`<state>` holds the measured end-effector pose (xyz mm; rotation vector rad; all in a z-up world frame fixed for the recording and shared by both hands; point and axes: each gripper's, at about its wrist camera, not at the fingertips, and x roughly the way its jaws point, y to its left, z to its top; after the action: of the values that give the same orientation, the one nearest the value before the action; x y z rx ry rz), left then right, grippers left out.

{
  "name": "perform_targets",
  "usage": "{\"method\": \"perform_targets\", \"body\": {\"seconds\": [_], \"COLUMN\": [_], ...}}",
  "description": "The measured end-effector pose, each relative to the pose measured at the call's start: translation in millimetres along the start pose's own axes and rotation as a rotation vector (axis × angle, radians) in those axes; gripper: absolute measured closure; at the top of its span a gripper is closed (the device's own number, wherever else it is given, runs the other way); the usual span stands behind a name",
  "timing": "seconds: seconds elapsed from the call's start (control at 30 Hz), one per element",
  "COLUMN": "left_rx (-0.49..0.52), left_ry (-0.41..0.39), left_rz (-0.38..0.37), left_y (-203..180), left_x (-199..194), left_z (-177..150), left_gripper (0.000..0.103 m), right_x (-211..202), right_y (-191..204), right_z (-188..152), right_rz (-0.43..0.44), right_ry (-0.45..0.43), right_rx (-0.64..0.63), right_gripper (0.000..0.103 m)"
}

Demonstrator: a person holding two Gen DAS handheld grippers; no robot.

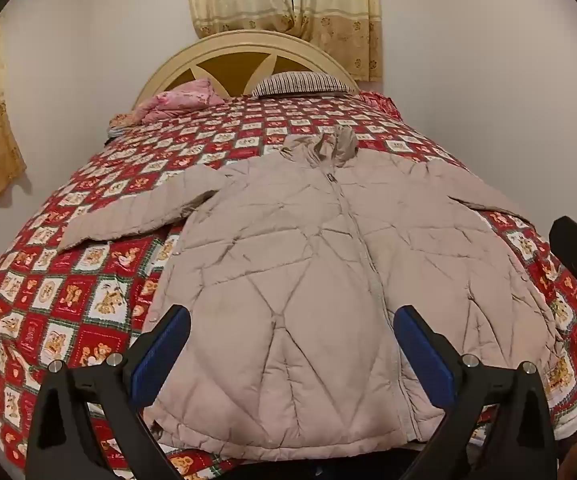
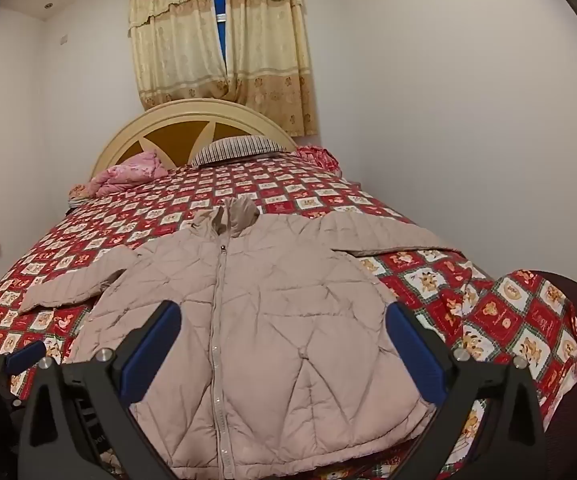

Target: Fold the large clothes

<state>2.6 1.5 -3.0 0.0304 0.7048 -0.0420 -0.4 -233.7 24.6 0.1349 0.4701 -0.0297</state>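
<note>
On the bed's red checked blanket [image 1: 100, 300] the puffy coat [image 1: 308, 272] lies flat, zipped. Both the left gripper [image 1: 291, 346] and right gripper [image 2: 282, 338] hang wide open, holding nothing. I'd grab the sleeve [image 1: 136, 208] at ten o'clock first and lay it across.

Both wrist views bed-foot, facing headboard [image 1: 248, 50]

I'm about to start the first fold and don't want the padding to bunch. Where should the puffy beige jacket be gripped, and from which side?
Probably the jacket by its left sleeve cuff, coming from the outer side. It lies flat and spread away from the zipped body, a thin free edge for the open left gripper.
</note>
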Motion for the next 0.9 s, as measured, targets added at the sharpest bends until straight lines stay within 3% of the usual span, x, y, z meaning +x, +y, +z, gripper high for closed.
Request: {"method": "perform_targets", "body": {"seconds": [0.27,0.53,0.9], "left_rx": [-0.008,-0.008,0.018], "left_ry": [0.016,0.031,0.013], "left_rz": [-0.041,-0.025,-0.015], "left_y": [-1.3,1.6,-2.5], "left_x": [2.4,5.8,1.1], "left_z": [-3.0,-5.7,-5.7], "left_gripper": [0.001,0.001,0.001], "right_x": [1.2,-0.3,8.5], "right_y": [-2.8,2.0,-2.5], "right_z": [4.0,-13.7,-7.3], "right_rz": [0.002,0.003,0.005], "right_ry": [0.006,0.016,0.044], "right_rx": [0.002,-0.004,0.008], "right_gripper": [0.000,0.000,0.000]}}
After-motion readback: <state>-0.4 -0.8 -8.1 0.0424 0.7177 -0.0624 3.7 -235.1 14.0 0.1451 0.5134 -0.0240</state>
